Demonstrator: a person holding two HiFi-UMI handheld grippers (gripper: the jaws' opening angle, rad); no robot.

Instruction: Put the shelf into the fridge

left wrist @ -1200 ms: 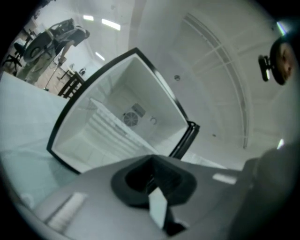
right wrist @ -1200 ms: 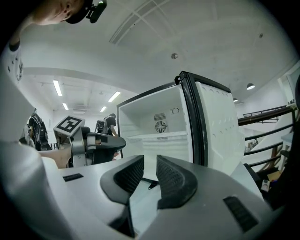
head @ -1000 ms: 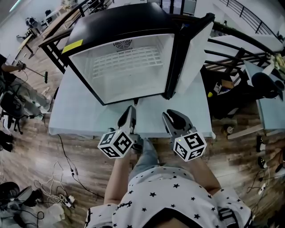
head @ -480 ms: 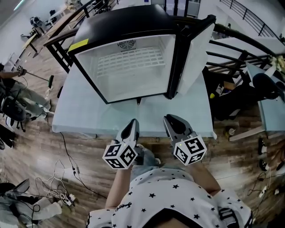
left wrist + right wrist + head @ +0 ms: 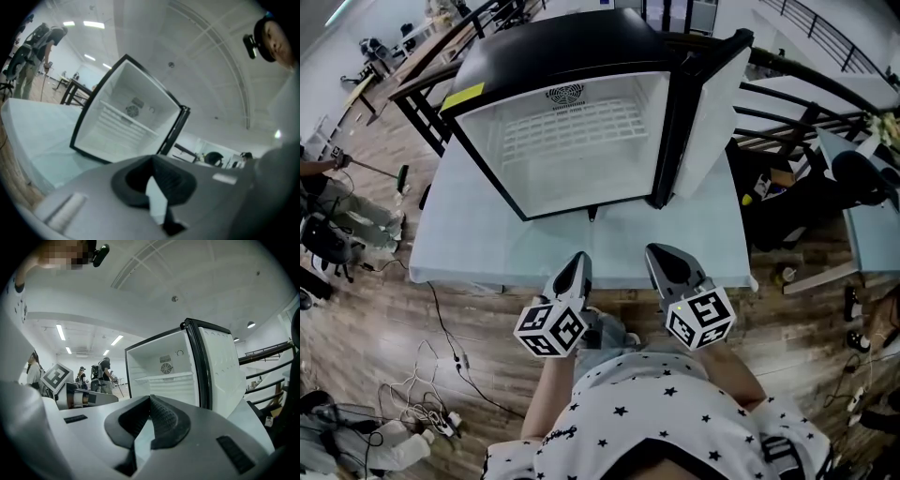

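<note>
A small black fridge (image 5: 572,122) stands on the pale table (image 5: 478,234), its door (image 5: 712,112) swung open to the right. A white wire shelf (image 5: 572,127) lies level inside it, also seen in the left gripper view (image 5: 123,121) and the right gripper view (image 5: 164,377). My left gripper (image 5: 577,262) and right gripper (image 5: 661,255) hover side by side over the table's front edge, well short of the fridge. Both are shut with nothing between the jaws (image 5: 152,164) (image 5: 150,401).
Black metal railings (image 5: 797,103) and a second table (image 5: 872,225) stand at the right. Cables (image 5: 422,394) lie on the wooden floor at the lower left. A person (image 5: 328,187) with a long stick stands at the far left.
Both grippers have drawn back a little from the fridge toward the table's front edge. The right gripper's jaws have come together.
</note>
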